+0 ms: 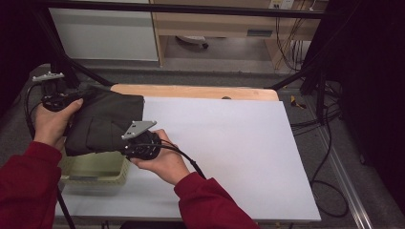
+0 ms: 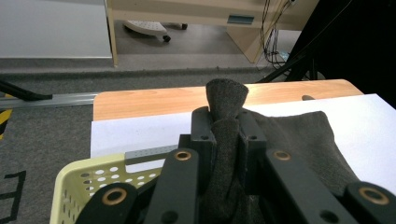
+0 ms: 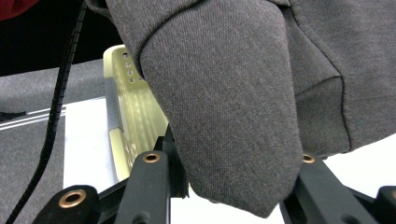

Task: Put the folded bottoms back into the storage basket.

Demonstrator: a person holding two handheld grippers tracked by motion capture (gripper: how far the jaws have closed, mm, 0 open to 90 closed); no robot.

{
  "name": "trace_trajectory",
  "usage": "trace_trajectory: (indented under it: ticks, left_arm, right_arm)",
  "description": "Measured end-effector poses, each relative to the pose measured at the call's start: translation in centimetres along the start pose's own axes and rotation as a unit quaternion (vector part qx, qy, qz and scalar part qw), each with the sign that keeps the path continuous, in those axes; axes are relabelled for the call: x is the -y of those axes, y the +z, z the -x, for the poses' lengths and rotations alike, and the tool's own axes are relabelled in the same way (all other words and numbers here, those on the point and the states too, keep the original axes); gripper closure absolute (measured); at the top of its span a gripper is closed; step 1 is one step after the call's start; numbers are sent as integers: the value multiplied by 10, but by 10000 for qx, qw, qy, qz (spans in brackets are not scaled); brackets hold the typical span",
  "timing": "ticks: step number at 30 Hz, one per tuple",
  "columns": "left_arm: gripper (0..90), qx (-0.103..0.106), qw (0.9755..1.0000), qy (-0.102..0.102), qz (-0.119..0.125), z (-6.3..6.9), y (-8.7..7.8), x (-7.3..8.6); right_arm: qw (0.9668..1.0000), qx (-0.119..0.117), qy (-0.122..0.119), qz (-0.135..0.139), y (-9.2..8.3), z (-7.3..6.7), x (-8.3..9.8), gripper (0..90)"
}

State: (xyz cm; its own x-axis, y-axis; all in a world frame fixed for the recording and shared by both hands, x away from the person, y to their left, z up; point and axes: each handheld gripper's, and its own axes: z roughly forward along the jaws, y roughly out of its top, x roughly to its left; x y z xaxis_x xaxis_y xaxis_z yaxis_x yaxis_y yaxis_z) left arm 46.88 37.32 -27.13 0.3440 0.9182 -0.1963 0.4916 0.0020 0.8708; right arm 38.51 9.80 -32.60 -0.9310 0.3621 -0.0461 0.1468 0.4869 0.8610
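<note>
Dark grey woven cloth, a folded garment (image 1: pixel 102 123), hung between your two grippers, its long axis running across the left part of the tabletop (image 1: pixel 229 157) from your left hand toward your right, roughly level and sloping a little down toward you. Your left gripper (image 2: pixel 226 123) had its jaws clenched on a bunched corner that poked up between them. Your right gripper (image 3: pixel 233 172) had its jaws grasping a thick folded edge that draped over and hid most of the gap. You held the garment above a pale yellow perforated basket (image 1: pixel 95 171) at the tabletop's left near edge, with the white sheet (image 1: pixel 239 143) spread out to its right and a strip of bare wood (image 1: pixel 200 91) at the far edge. Seams and a stitched fold showed on the fabric; it looked matte and fairly heavy.
</note>
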Motion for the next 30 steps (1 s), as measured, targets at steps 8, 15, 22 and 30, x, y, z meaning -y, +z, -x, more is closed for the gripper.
trace_trajectory:
  ticks: [8, 15, 22, 30]
  left_arm:
    - [807, -4, 10000, -5, -26, -3, -1, 2]
    - [807, 13, 10000, 18, -44, -8, -1, 5]
    - [806, 12, 9999, 4, -119, -12, 0, 9]
    - [807, 65, 9998, 12, -184, -19, 5, 11]
  right_arm:
    - [10000, -27, -10, -10, 3, -1, -1, 642]
    - [10000, -35, -29, -38, 7, -4, -1, 642]
    - [10000, -26, -37, -70, 12, -8, 0, 641]
    - [9999, -8, -76, -106, 20, -11, 1, 641]
